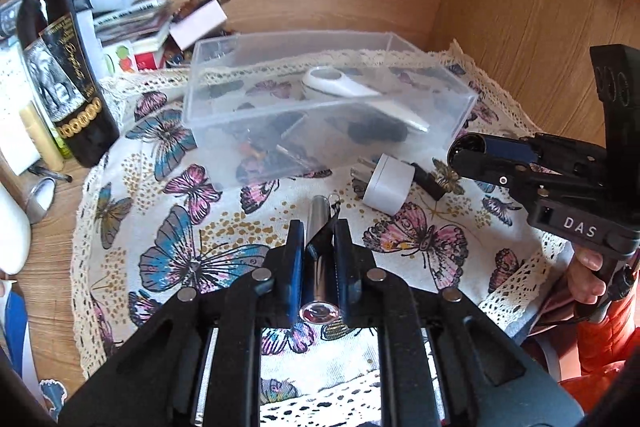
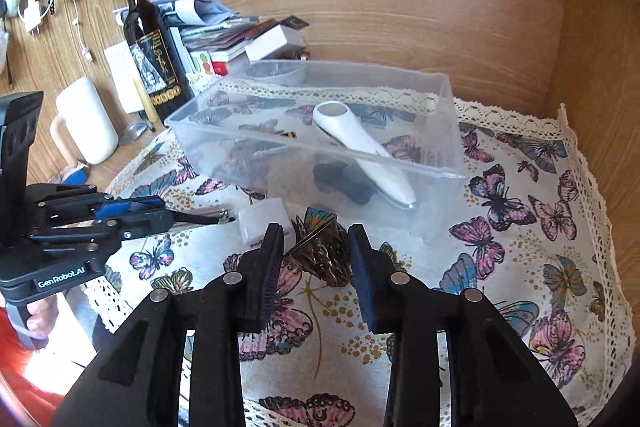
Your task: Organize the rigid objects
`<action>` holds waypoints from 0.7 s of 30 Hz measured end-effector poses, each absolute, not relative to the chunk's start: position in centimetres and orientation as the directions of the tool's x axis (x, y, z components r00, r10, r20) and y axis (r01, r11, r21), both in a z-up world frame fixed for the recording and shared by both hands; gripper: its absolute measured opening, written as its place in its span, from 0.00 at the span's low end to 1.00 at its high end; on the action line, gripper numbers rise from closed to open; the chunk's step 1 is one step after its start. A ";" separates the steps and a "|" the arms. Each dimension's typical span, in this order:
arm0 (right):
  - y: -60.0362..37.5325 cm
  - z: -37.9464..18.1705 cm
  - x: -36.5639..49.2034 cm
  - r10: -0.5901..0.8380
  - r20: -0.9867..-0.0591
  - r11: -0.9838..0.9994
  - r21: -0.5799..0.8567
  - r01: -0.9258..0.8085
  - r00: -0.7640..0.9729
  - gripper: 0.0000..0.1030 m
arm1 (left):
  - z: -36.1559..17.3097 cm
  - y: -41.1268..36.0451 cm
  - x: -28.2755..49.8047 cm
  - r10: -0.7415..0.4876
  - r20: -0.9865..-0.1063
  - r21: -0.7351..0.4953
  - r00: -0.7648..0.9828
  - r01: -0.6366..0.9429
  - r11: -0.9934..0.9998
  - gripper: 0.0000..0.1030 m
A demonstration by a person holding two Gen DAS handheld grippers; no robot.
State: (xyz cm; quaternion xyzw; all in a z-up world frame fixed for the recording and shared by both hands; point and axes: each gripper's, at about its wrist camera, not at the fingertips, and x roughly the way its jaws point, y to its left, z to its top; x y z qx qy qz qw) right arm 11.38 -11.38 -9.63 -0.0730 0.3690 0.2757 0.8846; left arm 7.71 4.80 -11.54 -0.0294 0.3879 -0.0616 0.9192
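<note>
Claws are working over a butterfly-print tablecloth (image 2: 520, 267) trimmed in lace, spread on a wooden table (image 1: 52, 227). The left claw (image 1: 319, 239) is pinching a slim silver flashlight (image 1: 318, 223), its lens end (image 1: 319, 311) sitting back between the fingers and its barrel pointing toward the clear plastic box (image 1: 320, 99); in the right wrist view the same claw (image 2: 160, 215) is reaching in from the table's left side with the metal tip showing past it. The right claw (image 2: 316, 251) is hanging spread, its fingers standing on either side of a dark patterned butterfly clip (image 2: 320, 251) without touching it. A white plug adapter (image 1: 386, 187) is lying on the cloth just beside the near wall of the box, close to the flashlight's tip. Inside the box, a white handheld magnifier (image 2: 360, 147) is resting aslant across the middle, with dark small items (image 2: 344, 179) beneath it that are too blurred to name. A dark wine bottle (image 2: 150, 55) is standing upright at the back left corner, beside a stack of papers and small cartons (image 2: 224, 31) and a white mug (image 2: 86, 123).
</note>
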 end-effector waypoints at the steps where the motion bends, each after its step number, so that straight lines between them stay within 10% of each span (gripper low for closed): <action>1: -11.5 -9.4 11.3 0.433 -0.687 0.840 0.073 -0.538 0.583 0.30 | -11.1 4.8 7.4 -0.132 -0.699 -0.098 0.703 0.089 0.991 0.05; 12: -12.3 -7.7 10.8 0.439 -0.645 0.849 0.069 -0.525 0.625 0.30 | -8.9 4.0 6.4 -0.133 -0.663 -0.056 0.737 0.128 0.990 0.02; 17: -12.6 -7.6 10.7 0.445 -0.643 0.847 0.076 -0.526 0.623 0.30 | -12.1 3.8 7.1 -0.091 -0.739 -0.023 0.668 0.110 0.994 0.32; 21: -12.6 -7.7 10.6 0.447 -0.644 0.846 0.080 -0.527 0.621 0.30 | -15.4 3.9 8.4 -0.073 -0.808 -0.013 0.584 0.106 0.994 0.34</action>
